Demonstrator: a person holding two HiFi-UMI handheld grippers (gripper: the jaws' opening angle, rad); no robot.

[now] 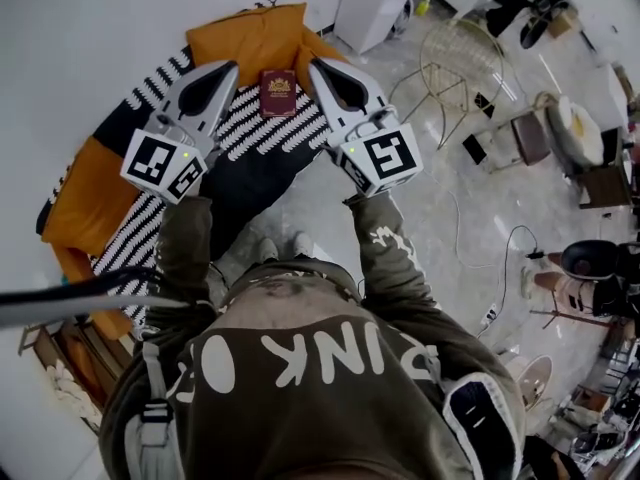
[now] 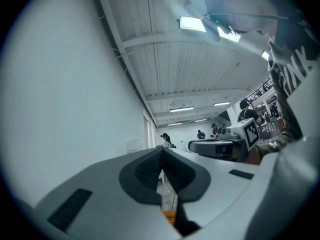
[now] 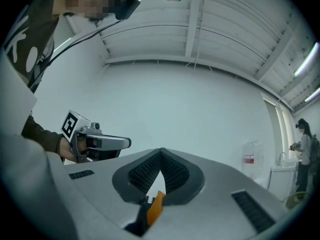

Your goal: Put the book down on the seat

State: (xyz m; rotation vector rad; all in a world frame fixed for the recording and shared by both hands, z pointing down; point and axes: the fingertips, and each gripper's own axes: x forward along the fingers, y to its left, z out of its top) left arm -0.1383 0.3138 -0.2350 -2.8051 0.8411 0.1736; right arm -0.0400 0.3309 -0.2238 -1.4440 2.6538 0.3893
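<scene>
A dark red book [image 1: 278,92] lies flat on the seat, a sofa with orange cushions [image 1: 250,36] under a black-and-white striped throw [image 1: 255,128]. Nothing touches the book. My left gripper [image 1: 228,68] is raised just left of it and my right gripper [image 1: 318,66] just right of it, both above the seat. Each has its jaws shut with nothing between them. In the left gripper view the shut left gripper [image 2: 162,151] points at a white wall, with the right gripper [image 2: 220,145] beside it. The right gripper view shows the right gripper [image 3: 161,151] shut, and the left gripper [image 3: 97,141] alongside.
A wire-frame chair [image 1: 455,63] and a white cabinet [image 1: 375,3] stand right of the sofa on the pale floor. Cables, a power strip [image 1: 490,316] and stools lie further right. A water bottle [image 3: 251,159] stands by the wall. People [image 2: 165,139] stand far off.
</scene>
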